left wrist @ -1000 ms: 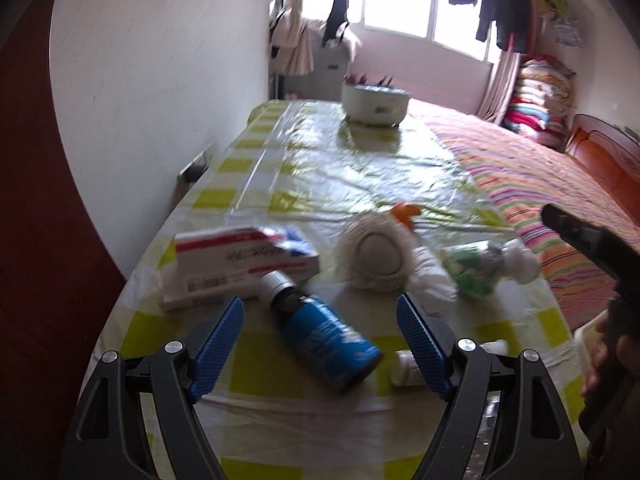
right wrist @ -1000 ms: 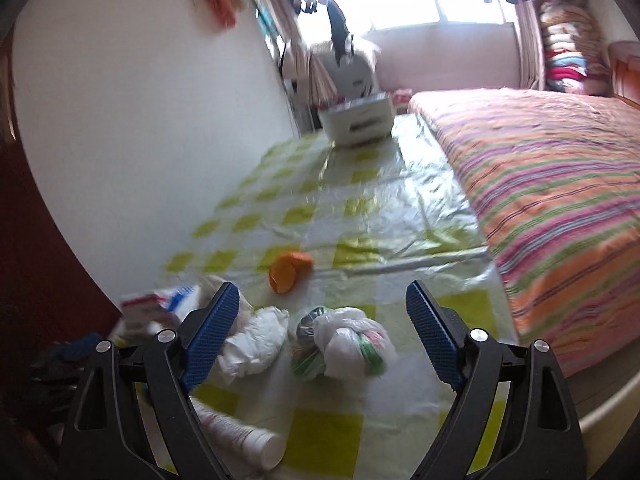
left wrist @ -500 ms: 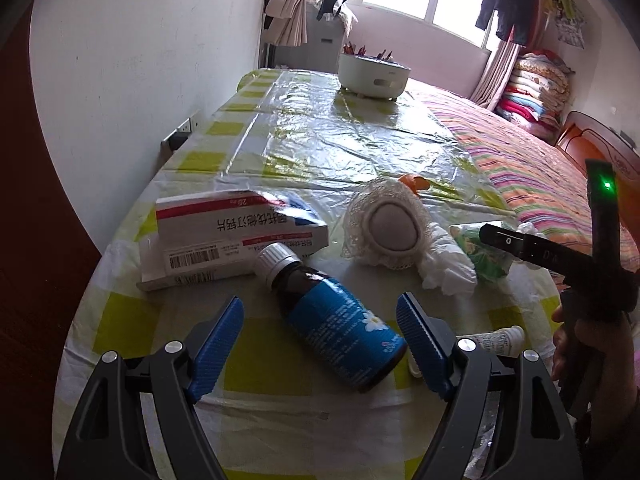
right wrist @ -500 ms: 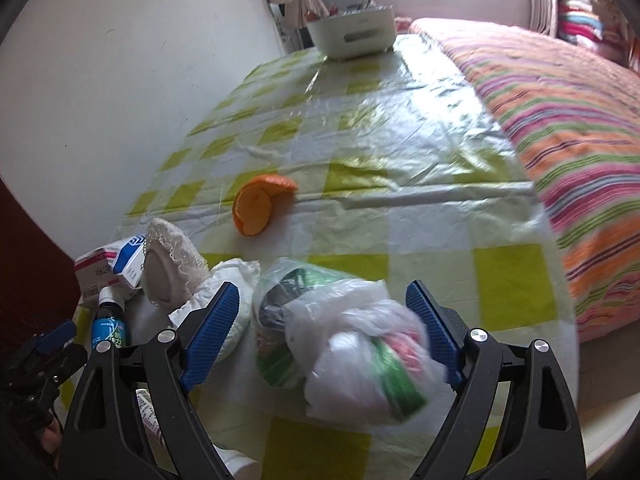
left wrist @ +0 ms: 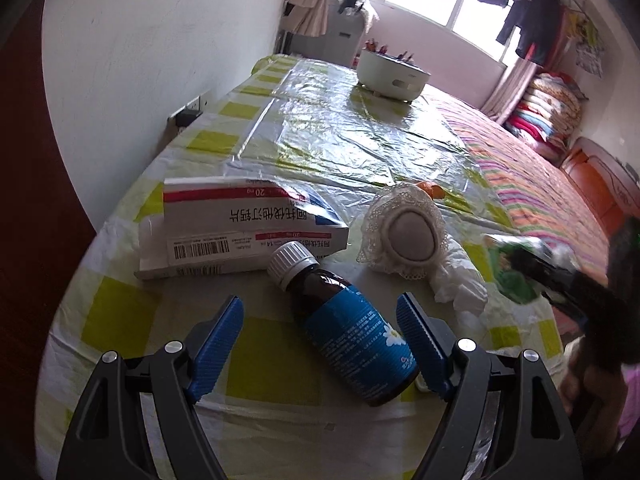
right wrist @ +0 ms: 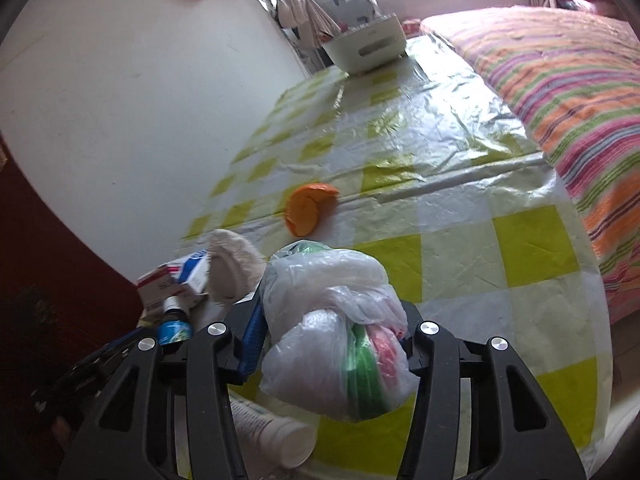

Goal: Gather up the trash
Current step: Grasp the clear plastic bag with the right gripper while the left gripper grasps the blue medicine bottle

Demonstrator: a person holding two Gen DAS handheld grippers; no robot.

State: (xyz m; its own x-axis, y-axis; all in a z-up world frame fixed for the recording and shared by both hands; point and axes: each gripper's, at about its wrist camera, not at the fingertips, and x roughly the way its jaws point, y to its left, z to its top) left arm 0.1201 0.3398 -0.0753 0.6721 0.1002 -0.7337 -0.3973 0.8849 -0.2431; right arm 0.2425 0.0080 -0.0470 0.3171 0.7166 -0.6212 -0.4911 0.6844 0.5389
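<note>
Right now, grip: the right gripper [right wrist: 332,344] has just been closing and is pinching the knotted plastic bag [right wrist: 336,332] between its pads, low and center in the right wrist view.
Left claw: the left gripper [left wrist: 320,344] is standing wide open and holding nothing; the brown bottle [left wrist: 344,324] is lying between its blue pads, with its base close to the right pad.
Bag handling: I am judging it light, soft and squashy, its film slippery; the bundled middle, where the pads are sitting, is looking like the safest hold, since loose folds could slide free.
Bag material: thin, wrinkled, see-through plastic is wrapping green and pink scraps into a lumpy ball.
Bottle handling: probably stiff, smooth and heavier than the rest; being round it may be rolling when nudged, so gripping across the labelled body is seeming best.
Bottle look: dark amber body, glossy blue label, ribbed white cap, lying on its side in the lower middle of the left view.
Box: the flat cardboard medicine box [left wrist: 244,220] is resting left of center, touching the bottle's cap end.
Other trash: the lace-edged round pad [left wrist: 404,232], crumpled tissue [left wrist: 460,280], orange peel [right wrist: 308,208] and paper cup [right wrist: 276,432] are lying nearby.
Surface: the table [right wrist: 460,132] is wearing a shiny, creased yellow-check plastic cover.
</note>
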